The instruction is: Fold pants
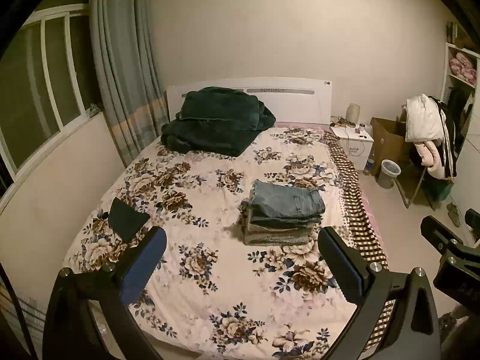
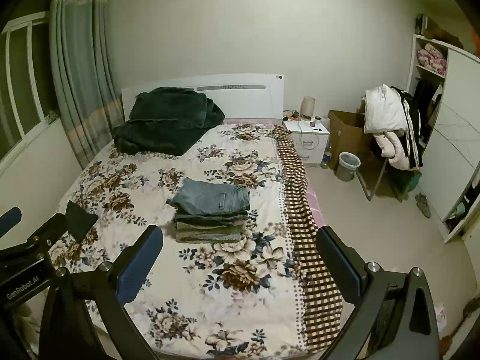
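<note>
My left gripper (image 1: 241, 265) is spread wide, its two fingers far apart with nothing between them; the blue pad (image 1: 144, 267) sits on one side and the dark pad (image 1: 342, 265) on the other. My right gripper (image 2: 240, 264) is equally wide apart and grips nothing. Both point forward and slightly downward. They are side by side: the right one's body shows at the right edge of my left view, the left one's at the left edge of my right view.
</note>
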{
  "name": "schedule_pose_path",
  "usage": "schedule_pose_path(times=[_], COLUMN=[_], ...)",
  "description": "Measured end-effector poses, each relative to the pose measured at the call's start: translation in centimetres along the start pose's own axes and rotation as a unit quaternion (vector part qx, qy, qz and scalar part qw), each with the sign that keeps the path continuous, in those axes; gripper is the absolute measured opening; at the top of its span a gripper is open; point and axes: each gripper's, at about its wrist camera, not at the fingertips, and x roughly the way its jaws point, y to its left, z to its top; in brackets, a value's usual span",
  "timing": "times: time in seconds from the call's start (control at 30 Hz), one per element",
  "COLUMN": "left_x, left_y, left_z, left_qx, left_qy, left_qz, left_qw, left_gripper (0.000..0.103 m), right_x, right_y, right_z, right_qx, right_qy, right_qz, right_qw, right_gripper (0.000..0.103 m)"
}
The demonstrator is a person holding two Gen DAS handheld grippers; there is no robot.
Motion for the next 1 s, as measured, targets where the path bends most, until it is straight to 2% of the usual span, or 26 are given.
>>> schedule_pose_path(times=[1.0], left_x=[1.0], left_y=[-0.3], left_z=[-0.8], left_qx=[-0.005], left_qy=[0.023], left_qz=[-0.008], left_qw=[0.9997], left_gripper=[0.103], right_x=[1.8], right_y=[-0.7], right_z=[-1.1], right_qx=[0.001], right_qy=[0.017], right_qz=[0.001], right_qw=[1.0], right_gripper=[0.103])
